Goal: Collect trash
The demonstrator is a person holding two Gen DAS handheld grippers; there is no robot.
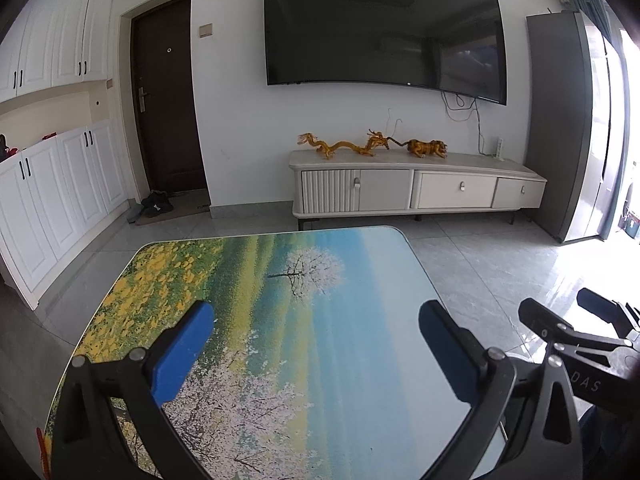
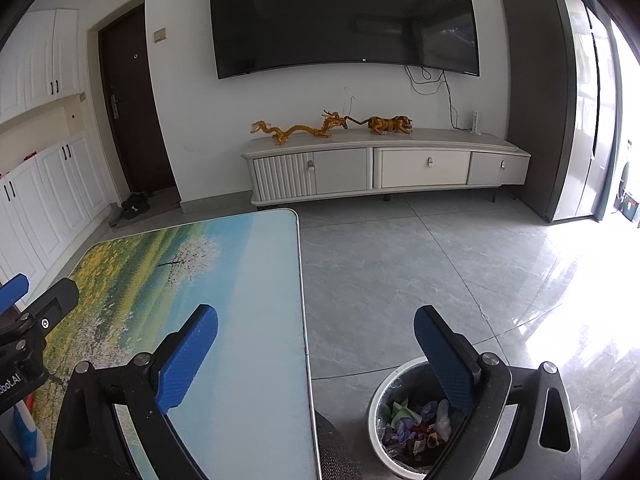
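Observation:
A round grey trash bin (image 2: 376,412) stands on the floor just right of the table and holds several crumpled wrappers (image 2: 416,428). My right gripper (image 2: 316,344) is open and empty, straddling the table's right edge above the bin. My left gripper (image 1: 316,340) is open and empty over the table (image 1: 340,320), whose top carries a printed landscape with a white tree. No loose trash shows on the tabletop. The right gripper also shows at the right of the left wrist view (image 1: 580,332), and the left gripper at the left of the right wrist view (image 2: 28,312).
A white TV cabinet (image 2: 384,168) with golden dragon and tiger figures (image 2: 304,130) stands against the far wall under a large TV (image 2: 340,16). White cupboards (image 1: 52,200) line the left. A grey fridge (image 2: 552,100) stands right. A red-and-white object (image 2: 28,440) lies at the table's near left.

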